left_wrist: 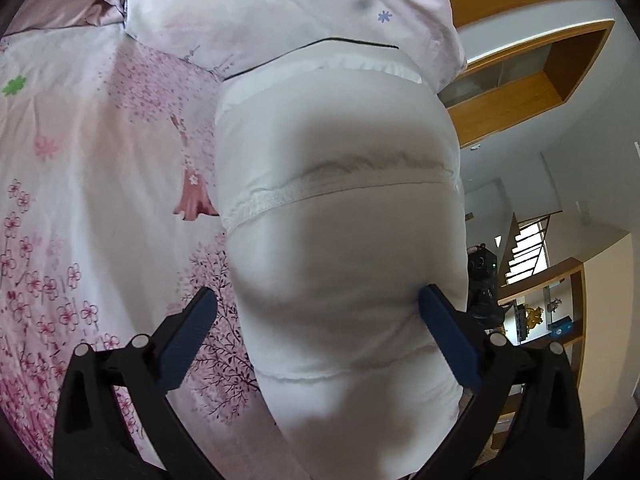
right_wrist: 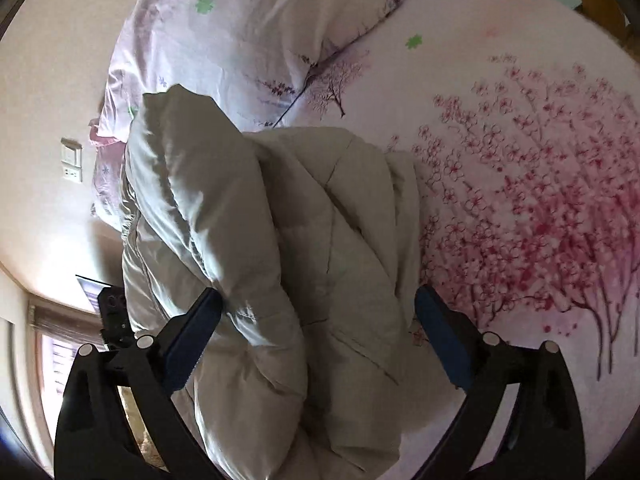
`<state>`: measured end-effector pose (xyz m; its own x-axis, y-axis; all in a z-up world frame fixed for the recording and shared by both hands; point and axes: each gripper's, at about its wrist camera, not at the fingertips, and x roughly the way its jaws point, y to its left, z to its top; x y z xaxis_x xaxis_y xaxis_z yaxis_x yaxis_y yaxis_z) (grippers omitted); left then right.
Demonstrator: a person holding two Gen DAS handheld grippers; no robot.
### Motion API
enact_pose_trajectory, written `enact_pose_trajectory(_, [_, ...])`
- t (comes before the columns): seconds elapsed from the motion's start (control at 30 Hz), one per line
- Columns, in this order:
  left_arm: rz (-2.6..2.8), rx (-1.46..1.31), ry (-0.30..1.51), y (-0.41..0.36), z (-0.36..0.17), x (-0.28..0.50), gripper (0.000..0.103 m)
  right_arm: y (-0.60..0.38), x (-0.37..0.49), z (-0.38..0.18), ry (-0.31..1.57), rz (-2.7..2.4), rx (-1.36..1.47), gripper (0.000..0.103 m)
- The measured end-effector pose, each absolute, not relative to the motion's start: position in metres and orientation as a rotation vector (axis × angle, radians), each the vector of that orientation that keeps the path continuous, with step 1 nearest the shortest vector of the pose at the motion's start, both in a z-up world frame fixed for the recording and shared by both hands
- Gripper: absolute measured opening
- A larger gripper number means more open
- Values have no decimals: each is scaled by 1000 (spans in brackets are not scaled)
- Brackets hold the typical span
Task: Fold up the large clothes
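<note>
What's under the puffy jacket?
The puffy jacket lies on the bed sheet with its pink blossom print; a pillow sits beyond it. Whatever lies directly beneath the jacket is covered and can't be seen.

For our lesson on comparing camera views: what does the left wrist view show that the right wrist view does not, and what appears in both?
Only the left wrist view shows wooden shelving and a staircase beyond the bed. Only the right wrist view shows a wall switch and the jacket's quilted folds. Both show the pale padded jacket between open jaws, left gripper and right gripper, on the blossom-print bedsheet, with a pillow behind.
</note>
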<state>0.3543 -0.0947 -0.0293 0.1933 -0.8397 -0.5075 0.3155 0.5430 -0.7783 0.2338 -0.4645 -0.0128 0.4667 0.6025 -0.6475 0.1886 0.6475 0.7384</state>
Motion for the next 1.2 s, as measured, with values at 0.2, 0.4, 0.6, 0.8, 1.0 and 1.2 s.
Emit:
enact_pose_trajectory(0.2, [-938, -674, 1130, -104, -45, 362, 101, -447, 250, -35, 1139, 401, 895, 102])
enact_pose_trajectory(0.4, [-984, -771, 1136, -106, -61, 364, 101, -440, 252, -42, 1108, 470, 940, 102])
enact_pose_trajectory(0.6, [-982, -761, 1069, -104, -53, 354, 82, -436, 242, -34, 1010, 512, 956, 73])
enact_pose_trajectory(0.8, [-995, -726, 1022, -92, -42, 343, 67, -431, 221, -18, 943, 534, 952, 53])
enact_pose_trajectory(1.0, [-988, -704, 938, -56, -21, 329, 64, -402, 228, -2, 921, 609, 926, 47])
enact_pose_trajectory(1.2, [-905, -720, 855, 1, -6, 321, 64, -354, 267, 9, 939, 699, 909, 47])
